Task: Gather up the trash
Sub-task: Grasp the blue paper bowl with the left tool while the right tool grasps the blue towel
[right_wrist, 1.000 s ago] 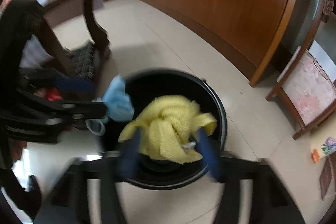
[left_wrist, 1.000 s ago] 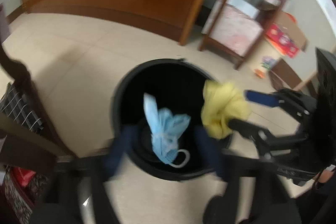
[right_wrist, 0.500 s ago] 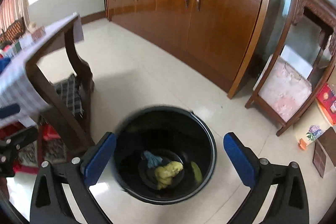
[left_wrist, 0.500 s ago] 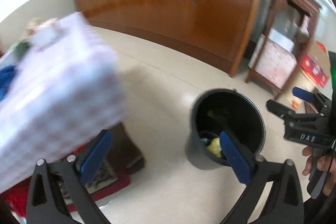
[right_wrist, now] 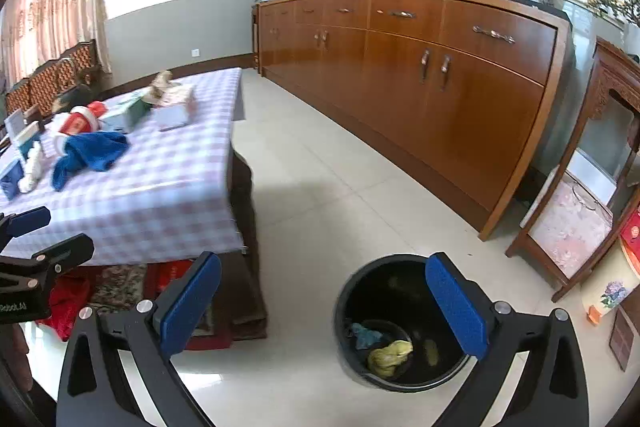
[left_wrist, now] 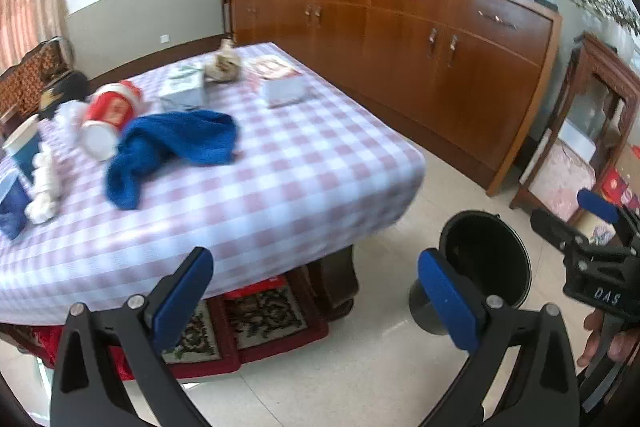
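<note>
Trash in the bin, both grippers empty

Trash bin (right_wrist: 404, 323), black and round, stands on the tiled floor just off the table's (left_wrist: 288, 187) near corner; a yellow cloth (right_wrist: 390, 353) and a pale blue wad (right_wrist: 366, 335) lie at its bottom. The left gripper (left_wrist: 316, 291) and right gripper (right_wrist: 324, 303) both have jaws spread wide with nothing between them. A blue towel (left_wrist: 176, 143) and a tipped red cup (left_wrist: 110, 117) lie toward the table's left edge.

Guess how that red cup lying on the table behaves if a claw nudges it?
The red cup lies on its side, so it will probably roll, likely in a curve since it tapers. It looks like paper: probably light, and may crush under a firm squeeze.
</note>
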